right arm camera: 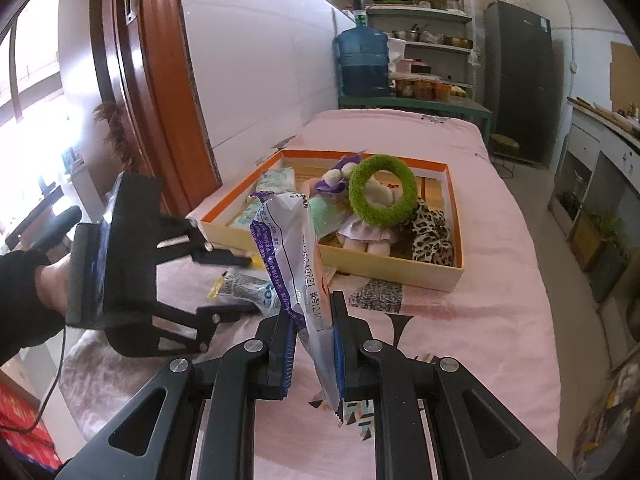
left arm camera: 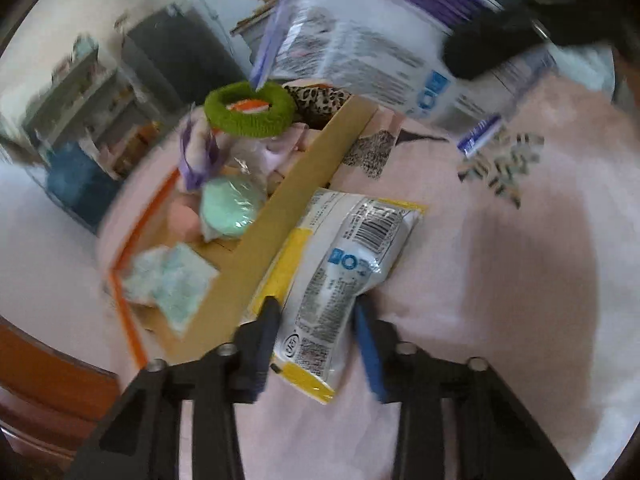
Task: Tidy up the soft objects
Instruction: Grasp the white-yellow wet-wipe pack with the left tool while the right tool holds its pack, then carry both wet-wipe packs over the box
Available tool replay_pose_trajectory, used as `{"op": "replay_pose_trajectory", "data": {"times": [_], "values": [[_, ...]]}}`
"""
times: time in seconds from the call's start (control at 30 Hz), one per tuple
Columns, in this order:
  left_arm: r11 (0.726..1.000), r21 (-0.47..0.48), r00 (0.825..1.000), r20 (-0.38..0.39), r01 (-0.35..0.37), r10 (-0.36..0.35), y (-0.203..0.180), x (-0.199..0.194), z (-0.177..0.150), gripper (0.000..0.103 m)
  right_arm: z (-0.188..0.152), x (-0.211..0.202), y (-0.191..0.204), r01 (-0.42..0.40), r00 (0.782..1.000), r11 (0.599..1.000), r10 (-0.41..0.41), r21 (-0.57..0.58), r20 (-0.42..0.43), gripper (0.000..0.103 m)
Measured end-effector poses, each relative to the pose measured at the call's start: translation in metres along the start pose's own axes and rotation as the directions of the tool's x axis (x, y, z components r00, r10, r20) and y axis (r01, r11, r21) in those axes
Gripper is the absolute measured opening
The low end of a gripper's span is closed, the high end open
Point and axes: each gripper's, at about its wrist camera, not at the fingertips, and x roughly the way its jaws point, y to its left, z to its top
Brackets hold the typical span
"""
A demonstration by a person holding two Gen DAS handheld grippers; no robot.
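Observation:
My left gripper (left arm camera: 316, 312) has its pads against both sides of a white packet with yellow edges (left arm camera: 340, 272) that lies on the pink cover beside the box. From the right wrist view the same gripper (right arm camera: 244, 284) reaches in from the left over that packet (right arm camera: 256, 286). My right gripper (right arm camera: 312, 312) is shut on a purple-and-white packet (right arm camera: 288, 240), held upright in front of the box; the left wrist view shows this packet (left arm camera: 360, 40) hanging blurred at the top. The orange-rimmed cardboard box (right arm camera: 380, 268) holds a green fuzzy ring (right arm camera: 382, 192), a plush doll, leopard-print cloth (right arm camera: 432, 232) and tissue packs.
The pink bed cover (right arm camera: 480, 300) spreads to the right of the box. A sleeved hand (right arm camera: 28, 284) holds the left gripper. A wooden door frame (right arm camera: 136, 80) stands at the left. Behind the bed are a blue water bottle (right arm camera: 362, 60), shelves (right arm camera: 420, 20) and a dark fridge (right arm camera: 516, 80).

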Motion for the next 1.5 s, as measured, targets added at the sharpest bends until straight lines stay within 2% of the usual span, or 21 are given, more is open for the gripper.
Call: {"op": "replay_pose_trajectory", "data": {"times": [0.07,0.17,0.33,0.43,0.57,0.7,0.8,0.9,1.23,1.5], "values": [[0.996,-0.062,0.998,0.002,0.063,-0.063,0.011,0.001,0.003,0.028,-0.001,-0.001,-0.001,-0.001,1.000,1.000,0.001,0.006,0.002,0.016],[0.981,-0.152,0.993,0.016,0.121,-0.120,0.019,0.000,0.004,0.019,-0.003,-0.003,-0.002,-0.001,1.000,1.000,0.001,0.017,0.008,0.016],[0.925,-0.332,0.983,0.079,0.185,-0.169,0.040,-0.018,-0.005,0.017,-0.003,-0.009,-0.006,-0.006,1.000,0.999,0.005,0.034,0.021,0.016],[0.873,-0.435,0.975,0.125,0.220,-0.183,0.046,-0.030,-0.011,0.017,-0.002,-0.012,-0.005,-0.008,1.000,0.999,0.007,0.039,0.030,0.016],[0.785,-0.573,0.971,0.182,0.233,-0.155,0.048,-0.053,-0.024,0.017,0.000,-0.016,0.000,-0.010,0.999,0.999,0.009,0.038,0.041,0.016],[0.731,-0.659,0.980,0.184,0.177,-0.071,0.043,-0.078,-0.029,0.016,0.004,-0.019,0.006,-0.012,0.999,1.000,0.010,0.029,0.049,0.016],[0.679,-0.719,0.983,0.184,0.146,-0.017,0.045,-0.093,-0.031,0.016,0.010,-0.021,0.010,-0.015,0.998,1.000,0.013,0.022,0.059,0.016],[0.640,-0.757,0.980,0.195,0.133,0.027,0.049,-0.101,-0.028,0.016,0.017,-0.021,0.012,-0.013,0.998,1.000,0.012,0.011,0.066,0.016],[0.595,-0.803,0.969,0.177,0.041,0.172,0.076,-0.121,-0.010,0.016,0.053,-0.020,0.011,0.008,0.994,1.000,-0.005,-0.025,0.110,0.016],[0.578,-0.815,0.960,0.188,0.033,0.210,0.098,-0.118,0.006,0.015,0.080,-0.018,0.003,0.046,0.990,0.997,-0.037,-0.061,0.138,0.016]]}}
